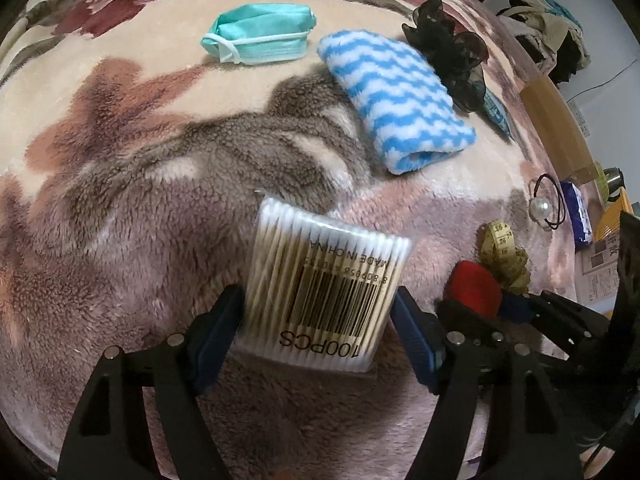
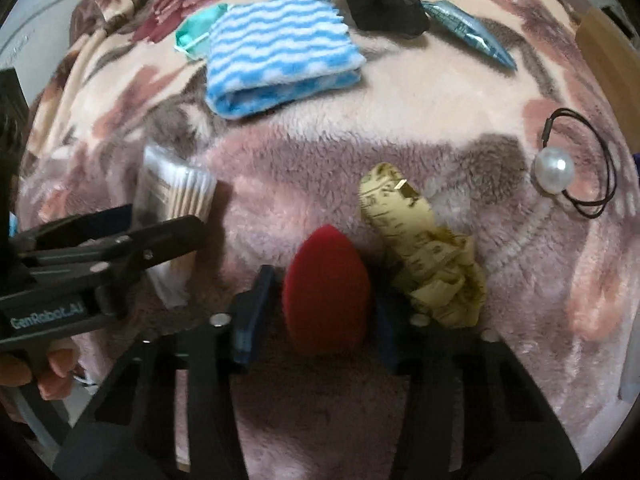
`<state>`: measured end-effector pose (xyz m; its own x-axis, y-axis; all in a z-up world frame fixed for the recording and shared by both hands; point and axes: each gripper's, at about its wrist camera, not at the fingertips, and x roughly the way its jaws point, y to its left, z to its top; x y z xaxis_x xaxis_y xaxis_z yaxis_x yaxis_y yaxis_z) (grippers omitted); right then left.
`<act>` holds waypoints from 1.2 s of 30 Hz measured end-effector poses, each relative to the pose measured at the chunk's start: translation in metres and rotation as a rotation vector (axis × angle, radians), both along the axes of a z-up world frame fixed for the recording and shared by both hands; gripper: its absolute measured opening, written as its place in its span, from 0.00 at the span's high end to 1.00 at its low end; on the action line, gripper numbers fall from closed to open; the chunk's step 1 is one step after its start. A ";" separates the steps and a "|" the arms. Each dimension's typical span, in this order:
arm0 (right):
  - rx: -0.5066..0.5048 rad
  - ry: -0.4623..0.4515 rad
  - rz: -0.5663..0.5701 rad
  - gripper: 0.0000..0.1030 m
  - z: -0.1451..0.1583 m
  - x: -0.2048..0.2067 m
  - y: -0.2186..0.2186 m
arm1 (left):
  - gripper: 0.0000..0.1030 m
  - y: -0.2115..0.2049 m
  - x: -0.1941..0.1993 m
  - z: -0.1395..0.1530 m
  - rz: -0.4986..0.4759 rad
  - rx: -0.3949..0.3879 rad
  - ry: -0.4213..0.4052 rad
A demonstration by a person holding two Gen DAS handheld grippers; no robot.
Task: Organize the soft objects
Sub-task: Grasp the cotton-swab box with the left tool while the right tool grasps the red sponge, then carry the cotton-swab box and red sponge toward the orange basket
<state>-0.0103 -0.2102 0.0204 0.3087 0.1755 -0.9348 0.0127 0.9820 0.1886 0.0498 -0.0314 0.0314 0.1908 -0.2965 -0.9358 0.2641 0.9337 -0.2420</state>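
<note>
**Both tools loaded over the floral blanket**

Left tool: you have its blue pads closed against the two sides of a clear pack of cotton swabs, which bears a barcode and the print "100PCS". The pack sits between the fingers, tilted slightly, above the fleece blanket. From the right wrist view the same pack appears at the left, held by the left tool.

Right tool: your blue pads stand either side of a red makeup sponge, pointed end forward. The right pad touches it; a narrow gap shows at the left pad, so I cannot tell whether the grip is firm. The sponge also shows in the left wrist view, just right of the swab pack.

Surroundings, as observed:
- A bunched yellow measuring tape lies just beside the sponge, on its right.
- A blue-and-white striped cloth, folded, lies farther out on the blanket.
- A green face mask lies beyond the cloth, to its left.
- A black scrunchie touches the cloth's far right edge.
- A teal foil sachet lies just beside the scrunchie.
- A black hair tie with a pearl lies at the right, well apart from the tape.
</note>
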 end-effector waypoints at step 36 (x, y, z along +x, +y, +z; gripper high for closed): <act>0.015 -0.164 -0.126 0.63 0.100 -0.070 -0.067 | 0.28 -0.055 -0.052 0.097 -0.118 -0.004 -0.128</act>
